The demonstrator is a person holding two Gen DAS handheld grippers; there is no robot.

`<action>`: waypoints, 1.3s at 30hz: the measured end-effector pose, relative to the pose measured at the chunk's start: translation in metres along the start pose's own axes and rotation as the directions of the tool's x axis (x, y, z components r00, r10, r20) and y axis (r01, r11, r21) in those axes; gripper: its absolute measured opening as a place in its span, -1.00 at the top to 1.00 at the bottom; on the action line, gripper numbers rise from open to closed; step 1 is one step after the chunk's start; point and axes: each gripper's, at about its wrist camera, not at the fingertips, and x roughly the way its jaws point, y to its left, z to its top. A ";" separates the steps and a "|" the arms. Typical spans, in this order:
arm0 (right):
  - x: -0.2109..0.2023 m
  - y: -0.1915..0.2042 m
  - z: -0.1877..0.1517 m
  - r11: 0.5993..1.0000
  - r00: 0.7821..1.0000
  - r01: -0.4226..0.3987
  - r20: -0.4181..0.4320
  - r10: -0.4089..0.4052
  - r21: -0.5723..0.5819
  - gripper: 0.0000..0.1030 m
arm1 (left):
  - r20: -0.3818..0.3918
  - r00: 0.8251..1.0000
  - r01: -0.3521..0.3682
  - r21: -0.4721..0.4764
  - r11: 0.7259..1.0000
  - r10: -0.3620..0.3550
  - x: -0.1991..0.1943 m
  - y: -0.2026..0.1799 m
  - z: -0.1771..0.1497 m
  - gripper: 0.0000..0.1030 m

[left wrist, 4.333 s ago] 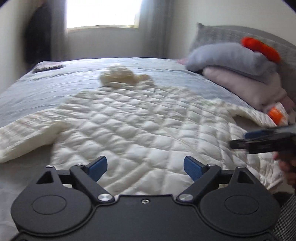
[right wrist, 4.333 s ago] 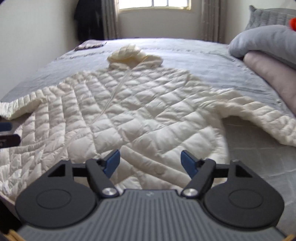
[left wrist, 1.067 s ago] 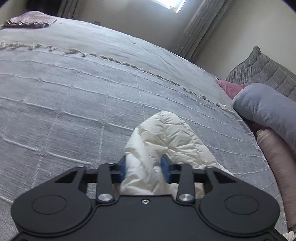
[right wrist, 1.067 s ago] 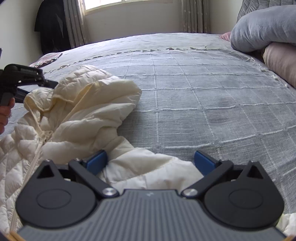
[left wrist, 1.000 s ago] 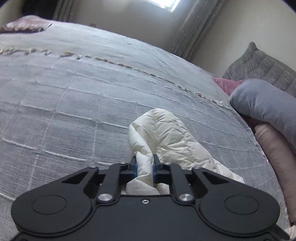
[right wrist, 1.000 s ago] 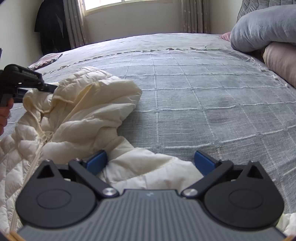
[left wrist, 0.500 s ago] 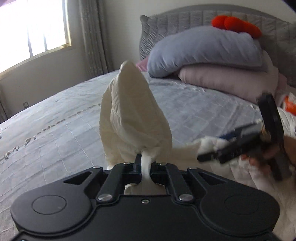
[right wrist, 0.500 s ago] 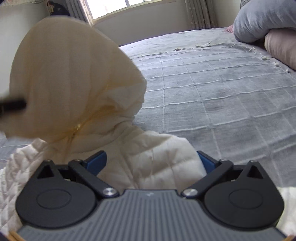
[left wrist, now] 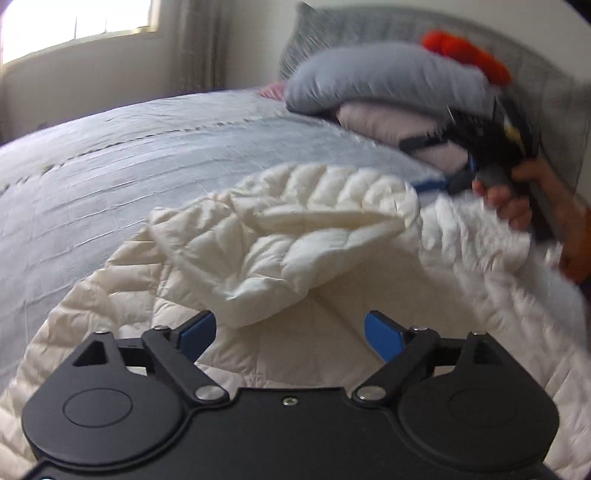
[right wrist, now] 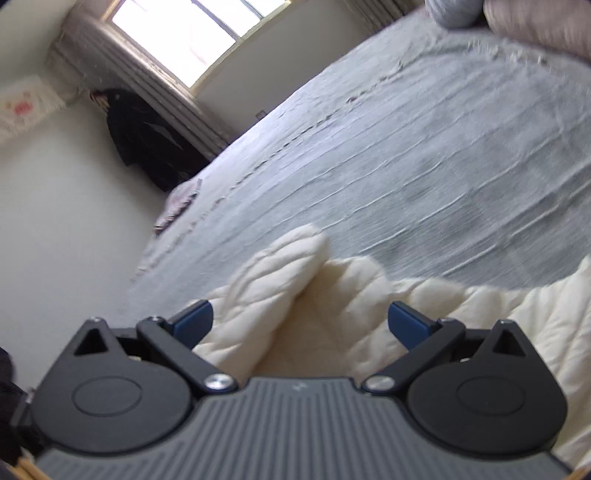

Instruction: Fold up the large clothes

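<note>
A cream quilted hooded jacket [left wrist: 424, 295] lies on the grey bedspread [left wrist: 129, 166]. Its hood [left wrist: 295, 225] is flopped down over the jacket's body. My left gripper [left wrist: 290, 332] hovers just behind the hood, jaws opening, nothing pressed between the blue pads. My right gripper [left wrist: 439, 162] shows at the far right in a person's hand [left wrist: 509, 199], above the jacket's edge. In the right wrist view my right gripper [right wrist: 299, 321] stands open over the jacket [right wrist: 332, 314], gripping nothing.
Stacked grey and pink pillows [left wrist: 384, 77] with an orange thing [left wrist: 465, 55] on top sit by the headboard. A dark garment [right wrist: 147, 140] hangs by the window [right wrist: 199, 33]. A small folded cloth [right wrist: 177, 206] lies at the bed's far edge.
My left gripper carried the hood up and over toward the jacket's body, then let it go; the jaws went from shut on the hood to open. The right gripper rose and rolled.
</note>
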 end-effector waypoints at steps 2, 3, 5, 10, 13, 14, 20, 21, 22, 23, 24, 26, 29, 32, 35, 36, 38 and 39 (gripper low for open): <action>0.014 0.004 -0.002 0.999 0.999 -0.025 -0.042 0.027 0.040 -0.36 | 0.052 0.999 0.002 -0.112 0.994 0.004 -0.009 0.011 0.000 -0.71; 0.024 0.006 -0.004 0.999 0.998 -0.018 -0.067 0.021 0.047 -0.13 | 0.072 0.997 0.006 -0.178 0.984 0.007 -0.009 0.017 0.002 -0.71; 0.046 0.011 -0.012 0.998 0.993 0.007 -0.121 0.001 0.063 0.64 | 0.098 0.995 0.000 -0.317 0.949 0.033 -0.004 0.032 0.005 -0.70; 0.082 0.044 -0.064 0.999 0.968 0.031 -0.249 -0.032 -0.008 0.85 | 0.164 0.963 -0.116 -0.462 0.879 0.213 0.003 0.041 0.012 -0.57; 0.096 0.066 -0.094 0.996 0.953 0.014 -0.299 -0.039 -0.084 0.85 | 0.219 0.940 -0.158 -0.402 0.902 0.262 0.005 0.026 0.022 -0.54; 0.100 0.071 -0.100 0.993 0.953 0.029 -0.298 -0.064 -0.118 0.85 | 0.229 0.936 -0.168 -0.375 0.912 0.266 0.010 0.022 0.026 -0.54; 0.088 0.086 -0.098 0.975 0.958 0.104 -0.244 -0.152 -0.197 0.42 | 0.009 0.958 -0.282 -0.166 0.945 0.287 0.068 0.012 0.019 -0.55; 0.082 0.087 -0.097 0.970 0.960 0.123 -0.223 -0.170 -0.211 0.21 | -0.053 0.954 -0.301 -0.128 0.945 0.296 0.081 0.012 0.010 -0.59; 0.073 0.088 -0.095 0.964 0.962 0.145 -0.195 -0.189 -0.222 -0.17 | -0.069 0.948 -0.315 -0.076 0.946 0.310 0.088 0.010 0.001 -0.61; 0.065 0.088 -0.093 0.958 0.965 0.163 -0.161 -0.205 -0.238 -0.36 | -0.046 0.944 -0.328 -0.033 0.944 0.326 0.088 0.005 -0.004 -0.62; 0.057 0.089 -0.092 0.948 0.966 0.184 -0.129 -0.223 -0.261 -0.37 | -0.040 0.943 -0.332 -0.033 0.943 0.330 0.085 0.004 -0.005 -0.61; 0.043 0.092 -0.091 0.917 0.960 0.235 -0.071 -0.270 -0.322 -0.38 | -0.033 0.944 -0.330 -0.070 0.941 0.328 0.077 0.001 -0.001 -0.60; 0.028 0.093 -0.089 0.873 0.949 0.301 0.029 -0.315 -0.383 -0.38 | 0.071 0.943 -0.323 -0.028 0.946 0.324 0.058 -0.014 0.005 -0.60; 0.039 0.114 -0.082 0.824 0.936 0.349 0.135 -0.324 -0.447 -0.31 | 0.154 0.921 -0.364 0.023 0.931 0.357 0.054 -0.027 0.016 -0.60; 0.061 0.139 -0.081 0.750 0.921 0.390 0.235 -0.311 -0.534 -0.18 | 0.165 0.921 -0.357 0.005 0.934 0.352 0.060 -0.025 0.027 -0.60; 0.069 0.142 -0.081 0.736 0.919 0.393 0.240 -0.311 -0.551 -0.16 | 0.147 0.930 -0.341 0.004 0.940 0.337 0.065 -0.023 0.027 -0.60; 0.087 0.139 -0.086 0.713 0.916 0.401 0.232 -0.327 -0.576 -0.11 | 0.054 0.953 -0.299 0.010 0.954 0.298 0.080 -0.016 0.022 -0.60; 0.096 0.134 -0.090 0.705 0.911 0.410 0.219 -0.350 -0.579 -0.11 | -0.008 0.959 -0.282 0.010 0.959 0.282 0.089 -0.012 0.016 -0.60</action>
